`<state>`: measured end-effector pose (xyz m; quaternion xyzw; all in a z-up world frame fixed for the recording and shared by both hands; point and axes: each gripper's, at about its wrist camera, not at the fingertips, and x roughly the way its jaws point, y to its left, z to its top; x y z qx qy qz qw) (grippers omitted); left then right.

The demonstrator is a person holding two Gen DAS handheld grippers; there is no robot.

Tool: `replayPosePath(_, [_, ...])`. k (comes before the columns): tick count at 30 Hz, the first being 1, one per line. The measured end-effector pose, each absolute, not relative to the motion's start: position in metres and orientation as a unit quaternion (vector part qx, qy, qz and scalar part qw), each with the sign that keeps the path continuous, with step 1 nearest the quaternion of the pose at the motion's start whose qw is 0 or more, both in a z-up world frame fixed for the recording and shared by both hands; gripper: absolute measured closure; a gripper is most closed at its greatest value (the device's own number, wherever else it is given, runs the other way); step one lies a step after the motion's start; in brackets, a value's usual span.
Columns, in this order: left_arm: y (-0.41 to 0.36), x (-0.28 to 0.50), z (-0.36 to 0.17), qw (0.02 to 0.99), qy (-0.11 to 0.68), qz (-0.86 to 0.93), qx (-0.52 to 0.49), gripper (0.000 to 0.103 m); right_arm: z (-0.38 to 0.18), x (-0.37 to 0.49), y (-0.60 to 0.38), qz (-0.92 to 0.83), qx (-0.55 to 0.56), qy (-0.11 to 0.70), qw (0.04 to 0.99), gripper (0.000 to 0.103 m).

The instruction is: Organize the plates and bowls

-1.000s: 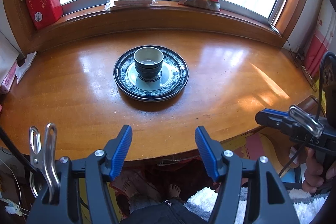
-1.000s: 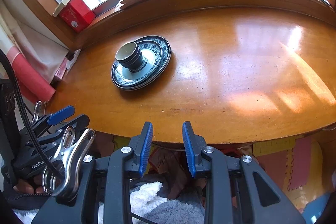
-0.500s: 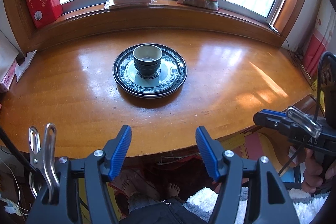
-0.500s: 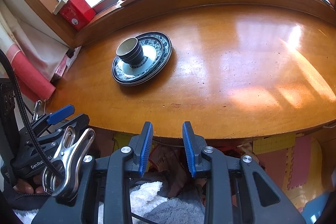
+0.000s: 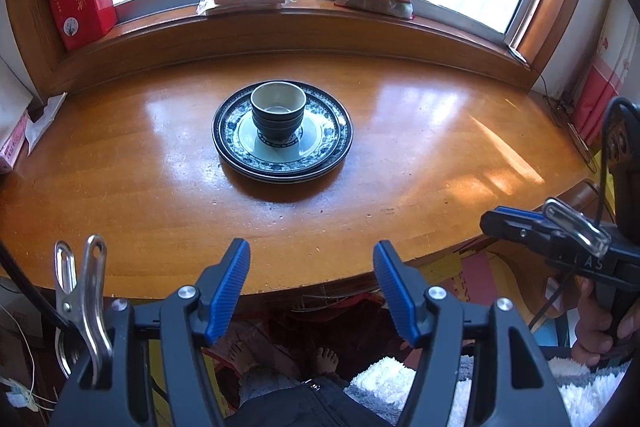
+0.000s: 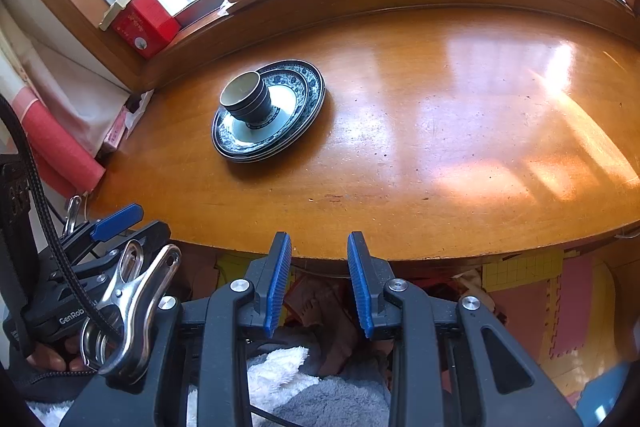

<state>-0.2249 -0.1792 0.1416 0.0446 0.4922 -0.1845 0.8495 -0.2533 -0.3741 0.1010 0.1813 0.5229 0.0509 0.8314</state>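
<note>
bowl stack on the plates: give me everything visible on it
The bowl stack looks like three nested dark glazed bowls with pale interiors, ceramic by the look. A patterned band circles the foot. It stands upright, mouth up, apparently empty, on the centre of the top plate on the wooden table. Nothing else touches it; both grippers hang back past the near table edge.

The left gripper [image 5: 312, 287] hangs level, jaws spread wide and empty. The right gripper [image 6: 319, 277] hangs alongside, its gap narrower, apparently empty too.
</note>
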Motion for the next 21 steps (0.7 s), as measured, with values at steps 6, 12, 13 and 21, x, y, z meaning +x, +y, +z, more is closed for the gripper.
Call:
replayPosePath(6, [-0.1775,-0.229,0.1453,0.854,0.486,-0.181,0.049,0.035,0.101,-0.2518,-0.3695,0.063,0.178,0.523,0.831,0.072])
replayPosePath(12, [-0.1748,-0.2288,0.1479,0.857,0.482,-0.175,0.046,0.035,0.1019,-0.2508,-0.3719,0.064,0.181,0.52,0.832,0.072])
replayPosePath(13, [-0.1752,-0.2289,0.1477,0.857,0.482,-0.174,0.046,0.035,0.1016,-0.2509,-0.3724,0.064,0.182,0.52,0.832,0.072])
replayPosePath(21, [-0.1773,-0.2294,0.1468,0.856,0.484,-0.176,0.046,0.035,0.1017,-0.251,-0.3763,0.061,0.182,0.521,0.832,0.072])
